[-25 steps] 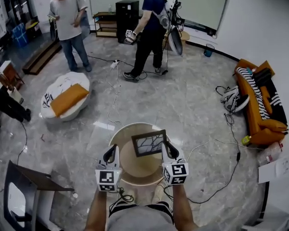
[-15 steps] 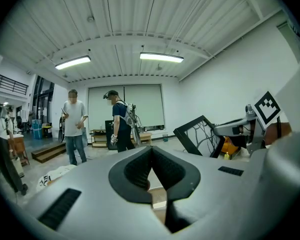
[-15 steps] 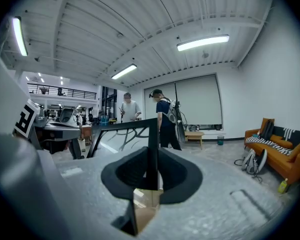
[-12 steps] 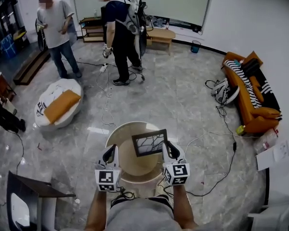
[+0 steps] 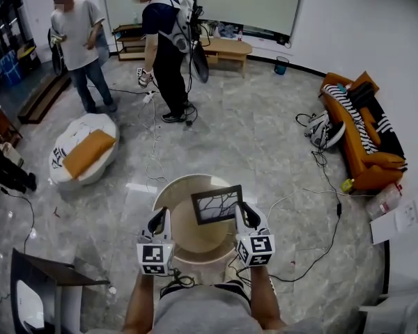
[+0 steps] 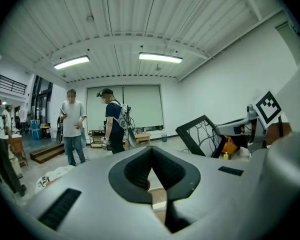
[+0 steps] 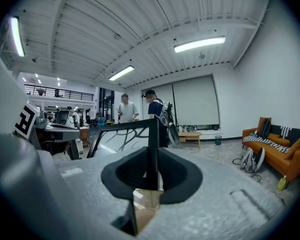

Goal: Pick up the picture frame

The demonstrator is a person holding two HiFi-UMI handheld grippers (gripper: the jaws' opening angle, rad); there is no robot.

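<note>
The picture frame (image 5: 217, 205) is black with a branch pattern on its pane. It stands upright above the round wooden table (image 5: 188, 245). My right gripper (image 5: 244, 215) is shut on its right edge; in the right gripper view the frame's edge (image 7: 152, 139) runs up between the pads. My left gripper (image 5: 159, 222) hovers over the table's left side, apart from the frame, with its pads together and nothing between them. From the left gripper view the frame (image 6: 200, 134) tilts at the right, with the right gripper (image 6: 235, 129) on it.
Two people (image 5: 164, 40) stand far across the marble floor, with cables (image 5: 153, 138) running to them. A white cushion with an orange pad (image 5: 83, 152) lies at the left, an orange sofa (image 5: 366, 134) at the right, and a dark stand (image 5: 45, 273) at the lower left.
The frame stays in my right gripper at about the same spot over the table. The person with the backpack has walked left, toward the other person.
</note>
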